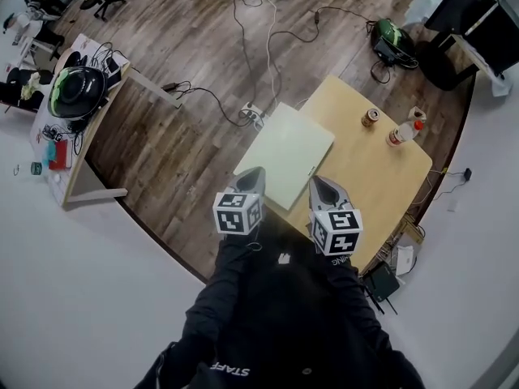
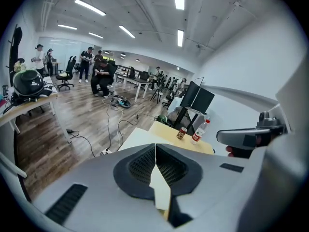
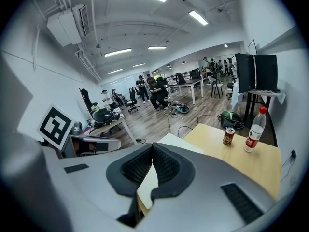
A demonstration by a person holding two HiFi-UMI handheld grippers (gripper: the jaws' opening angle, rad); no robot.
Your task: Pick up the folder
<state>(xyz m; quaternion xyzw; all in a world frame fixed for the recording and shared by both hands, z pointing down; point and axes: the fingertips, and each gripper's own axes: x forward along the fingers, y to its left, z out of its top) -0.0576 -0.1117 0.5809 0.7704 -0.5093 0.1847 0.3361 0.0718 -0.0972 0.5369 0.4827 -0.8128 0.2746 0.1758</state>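
Observation:
A pale, flat folder (image 1: 285, 154) lies closed on the round-cornered wooden table (image 1: 381, 168), its left part overhanging the table's edge. Both grippers hover at its near edge. My left gripper (image 1: 253, 174) is over the near-left corner, jaws shut with nothing between them. My right gripper (image 1: 319, 183) is at the near-right side, also shut and empty. The left gripper view shows the folder (image 2: 137, 138) just beyond the closed left gripper (image 2: 155, 147). In the right gripper view the folder (image 3: 176, 141) lies past the closed right gripper (image 3: 153, 147).
A can (image 1: 371, 118) and a plastic bottle (image 1: 403, 132) stand at the table's far right. Cables and a power strip (image 1: 253, 116) lie on the wood floor beyond. A side desk with a helmet (image 1: 77, 91) stands at left. People sit and stand in the far background.

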